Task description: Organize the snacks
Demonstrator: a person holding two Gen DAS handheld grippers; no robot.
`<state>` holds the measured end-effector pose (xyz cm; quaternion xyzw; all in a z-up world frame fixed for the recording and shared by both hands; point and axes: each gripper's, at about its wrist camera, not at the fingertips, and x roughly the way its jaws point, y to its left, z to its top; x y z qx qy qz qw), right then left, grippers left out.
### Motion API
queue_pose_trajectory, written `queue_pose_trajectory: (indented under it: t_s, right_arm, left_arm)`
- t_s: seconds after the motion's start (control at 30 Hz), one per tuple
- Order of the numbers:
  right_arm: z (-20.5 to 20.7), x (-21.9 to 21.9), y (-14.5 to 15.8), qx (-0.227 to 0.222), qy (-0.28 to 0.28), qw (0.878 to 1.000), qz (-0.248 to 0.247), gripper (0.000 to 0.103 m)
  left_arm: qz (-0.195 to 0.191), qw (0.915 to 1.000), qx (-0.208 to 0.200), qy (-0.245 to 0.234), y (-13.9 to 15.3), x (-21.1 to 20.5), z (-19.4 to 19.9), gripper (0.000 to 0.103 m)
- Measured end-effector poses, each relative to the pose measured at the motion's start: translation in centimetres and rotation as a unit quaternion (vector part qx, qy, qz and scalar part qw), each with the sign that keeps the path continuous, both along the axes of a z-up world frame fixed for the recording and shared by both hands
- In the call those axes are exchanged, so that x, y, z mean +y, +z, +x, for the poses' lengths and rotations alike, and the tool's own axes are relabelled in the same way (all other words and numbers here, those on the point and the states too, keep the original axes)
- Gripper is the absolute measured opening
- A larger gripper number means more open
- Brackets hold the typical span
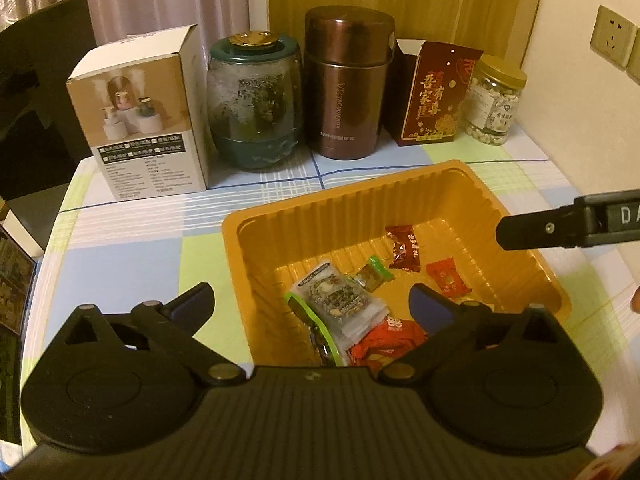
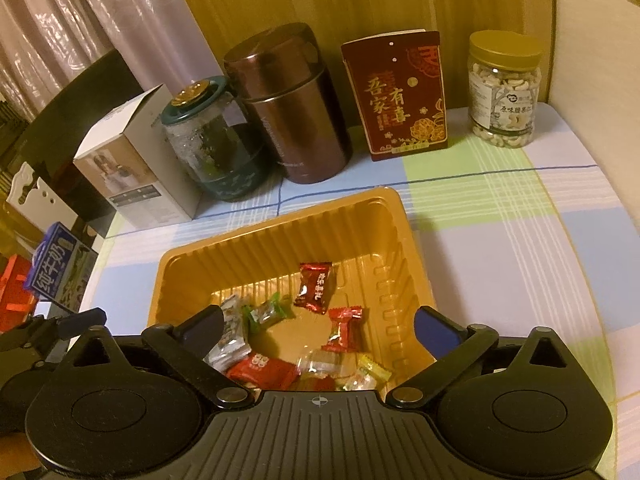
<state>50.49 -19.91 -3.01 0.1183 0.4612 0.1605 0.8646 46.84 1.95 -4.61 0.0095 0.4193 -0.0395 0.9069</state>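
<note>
Right now the left gripper (image 1: 312, 304) and right gripper (image 2: 318, 326) both hover with fingers spread apart, gripping nothing, over the orange tray (image 2: 280, 236) on the checked tablecloth (image 2: 520, 248). Wrapped snacks lie loose inside it (mostly at the near end); the dark red candy (image 2: 314, 288) lies lengthwise toward the tray's far wall
</note>
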Motion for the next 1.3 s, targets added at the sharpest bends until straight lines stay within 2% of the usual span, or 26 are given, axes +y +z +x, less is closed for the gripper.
queue_pose_trajectory:
  t_s: [0.23, 0.57, 0.73, 1.03, 1.3]
  right_arm:
    - [-1.5, -0.6, 1.4, 0.002, -0.004, 1.0, -0.008, 0.101]
    - [-6.0, -0.6, 3.5, -0.012, 0.006, 1.0, -0.019, 0.101]
    - [-8.9, -0.5, 4.8, -0.029, 0.013, 0.999, -0.023, 0.101]
    - [-13.9, -1.2, 6.2, -0.043, 0.003, 0.999, -0.001, 0.101]
    - [-19.7, -2.8, 7.3, -0.088, -0.016, 0.996, 0.015, 0.101]
  left_arm:
    - [0.004, 0.9997, -0.019, 0.015, 1.6, 0.1, -2.1, 0.103]
    - [-0.006, 0.999, -0.026, 0.037, 4.5, 0.3, -6.3, 0.103]
    - [-0.012, 0.9987, -0.033, 0.037, 5.7, 0.2, -9.1, 0.103]
    - [-0.013, 0.9977, -0.062, 0.025, 7.5, -1.0, -15.5, 0.103]
    - [-0.007, 0.9968, -0.076, 0.026, 8.7, -2.0, -20.3, 0.103]
